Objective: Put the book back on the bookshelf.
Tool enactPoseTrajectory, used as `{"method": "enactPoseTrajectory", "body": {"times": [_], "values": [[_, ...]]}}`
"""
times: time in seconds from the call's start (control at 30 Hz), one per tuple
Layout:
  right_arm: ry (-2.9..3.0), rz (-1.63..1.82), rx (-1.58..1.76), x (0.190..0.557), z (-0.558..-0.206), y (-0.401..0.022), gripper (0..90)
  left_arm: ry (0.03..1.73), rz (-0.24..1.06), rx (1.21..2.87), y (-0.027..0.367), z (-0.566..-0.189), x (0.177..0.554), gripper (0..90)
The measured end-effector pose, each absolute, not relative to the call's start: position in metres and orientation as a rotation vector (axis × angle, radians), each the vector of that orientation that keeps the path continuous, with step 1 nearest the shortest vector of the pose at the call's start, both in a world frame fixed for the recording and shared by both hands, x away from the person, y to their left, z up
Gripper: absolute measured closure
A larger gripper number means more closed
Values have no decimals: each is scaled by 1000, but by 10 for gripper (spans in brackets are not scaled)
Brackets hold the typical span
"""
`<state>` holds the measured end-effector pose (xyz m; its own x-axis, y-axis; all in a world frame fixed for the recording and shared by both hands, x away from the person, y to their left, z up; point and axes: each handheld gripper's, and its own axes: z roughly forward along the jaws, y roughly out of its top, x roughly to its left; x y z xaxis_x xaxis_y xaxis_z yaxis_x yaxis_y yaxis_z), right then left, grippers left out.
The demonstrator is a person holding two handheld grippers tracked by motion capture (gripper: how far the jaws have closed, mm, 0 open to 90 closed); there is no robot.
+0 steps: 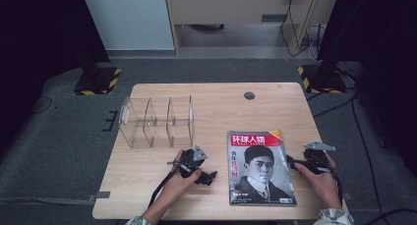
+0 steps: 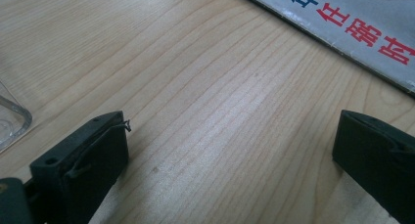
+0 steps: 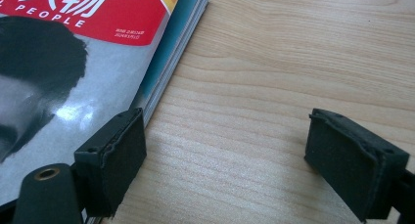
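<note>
Two grippers flanking magazine (image 1: 260, 168) edges, jaws wide.

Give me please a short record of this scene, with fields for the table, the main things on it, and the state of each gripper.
table: light wooden table, with a small round dark spot near its far edge
magazine: magazine lies flat, cover up, red title band, at the near right
rack: clear plastic rack with dividers, stands at the far left, nothing in it
left gripper: left gripper open, low over bare wood between rack and magazine, holds nothing
right gripper: right gripper open, beside the magazine's right edge, one jaw over the cover, nothing gripped
</note>
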<state>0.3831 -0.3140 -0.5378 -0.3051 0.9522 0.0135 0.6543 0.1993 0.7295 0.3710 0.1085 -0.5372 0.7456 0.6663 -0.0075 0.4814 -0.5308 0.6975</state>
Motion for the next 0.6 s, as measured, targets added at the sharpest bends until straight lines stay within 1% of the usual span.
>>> {"method": "enactPoseTrajectory", "body": {"times": [0.6], "values": [[2060, 901, 1472, 386, -538, -317, 137, 856, 338, 2237, 109, -537, 370, 0]]}}
